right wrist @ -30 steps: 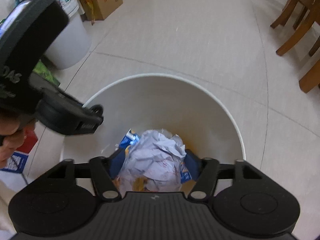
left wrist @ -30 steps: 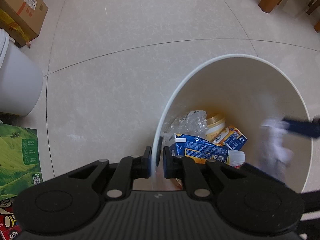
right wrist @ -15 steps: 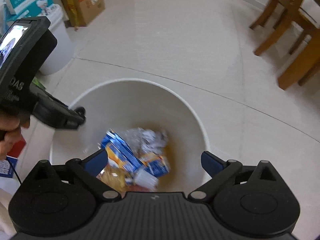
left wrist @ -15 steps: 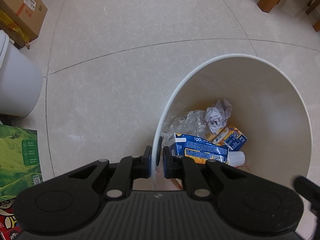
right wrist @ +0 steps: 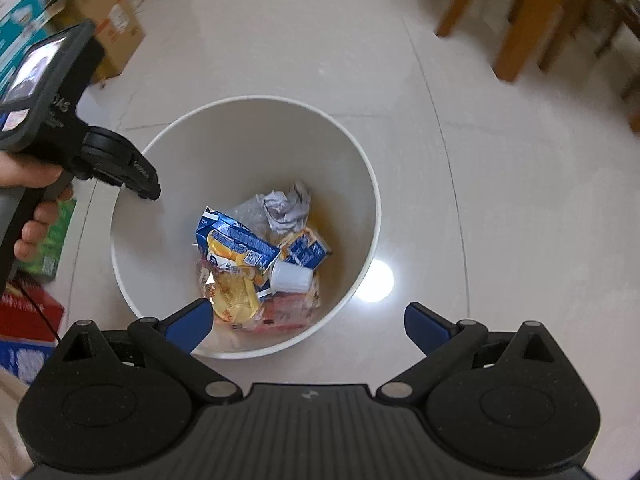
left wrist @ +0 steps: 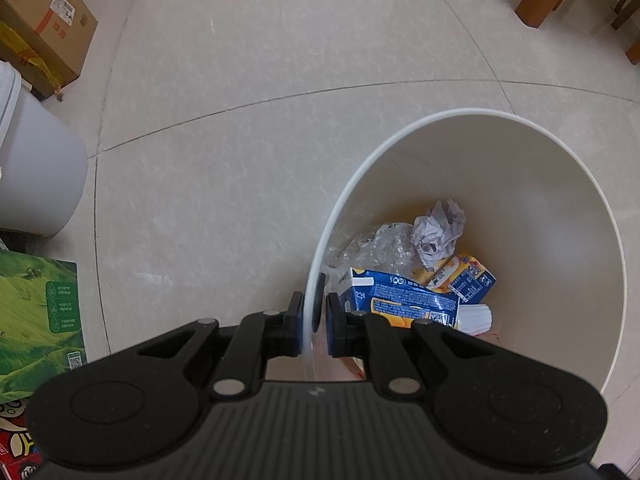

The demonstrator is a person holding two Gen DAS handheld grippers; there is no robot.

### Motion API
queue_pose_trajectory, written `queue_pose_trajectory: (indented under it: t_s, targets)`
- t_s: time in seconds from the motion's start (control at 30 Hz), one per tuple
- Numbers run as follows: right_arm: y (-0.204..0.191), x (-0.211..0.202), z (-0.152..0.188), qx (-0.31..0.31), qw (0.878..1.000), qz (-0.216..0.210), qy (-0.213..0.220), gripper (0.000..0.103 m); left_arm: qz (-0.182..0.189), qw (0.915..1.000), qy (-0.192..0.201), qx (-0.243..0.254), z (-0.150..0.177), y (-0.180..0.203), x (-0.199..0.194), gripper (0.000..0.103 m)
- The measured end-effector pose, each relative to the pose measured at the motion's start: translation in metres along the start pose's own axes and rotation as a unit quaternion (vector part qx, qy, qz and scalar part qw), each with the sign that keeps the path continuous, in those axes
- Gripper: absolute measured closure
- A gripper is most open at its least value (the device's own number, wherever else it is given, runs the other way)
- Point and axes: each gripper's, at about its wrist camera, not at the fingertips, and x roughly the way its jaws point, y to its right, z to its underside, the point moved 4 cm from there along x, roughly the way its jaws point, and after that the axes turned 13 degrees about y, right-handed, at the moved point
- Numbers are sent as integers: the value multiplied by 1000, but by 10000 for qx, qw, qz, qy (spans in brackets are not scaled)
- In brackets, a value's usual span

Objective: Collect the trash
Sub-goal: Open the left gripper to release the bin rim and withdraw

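Biggest risk is the bin itself. The left gripper is pinched onto its rim w/ the wall between the pads, so a tug or twist of that hand could prob. tip or drag the bin across the tile floor and spill what's inside. The grip sits on one edge only, so any lift would tilt it.

Next risk: the right gripper. Its jaws have just been opening and now stand wide apart w/ nothing between them, above the near side of the bin. If it swings low it could clip the near rim and knock the bin against the left hold.

Smaller risk: the light stuff could bounce or blow out if the bin is jolted.

Contents, all at the bottom of the bin:
- blue carton, lying flat, toward the rim side the left gripper holds
- yellow wrapper, nearest the right gripper's side
- crumpled paper ball, white-grey, creased, on top of the pile toward the far wall, beside clear plastic film
- small blue-orange carton, just beside the big one
- white cup, on its side

The paper ball looks loose & very light.
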Motion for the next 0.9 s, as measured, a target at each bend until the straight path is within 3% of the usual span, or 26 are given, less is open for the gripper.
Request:
queue_pose_trajectory:
  t_s: [0.3, 0.6, 0.73, 0.83, 0.9]
  targets:
    - [-11, -6, 17, 758, 9969, 198, 17, 0, 78, 10000, 40, 39, 4, -1, -7, 95]
    - [-16, -26, 10, 845, 9958, 316, 176, 0, 146, 9993, 325, 123, 6, -9, -31, 91]
    - [-13, -34, 11, 923, 9949, 336, 209, 0, 247, 9991, 322, 117, 14, -15, -43, 82]
    - [-11, -35, 13, 958, 9946, 346, 210, 0, 209, 9989, 390, 160, 21, -18, -53, 68]
    - [-9, -35, 16, 987, 9943, 376, 163, 0, 236, 9988, 412, 145, 26, -20, -59, 52]
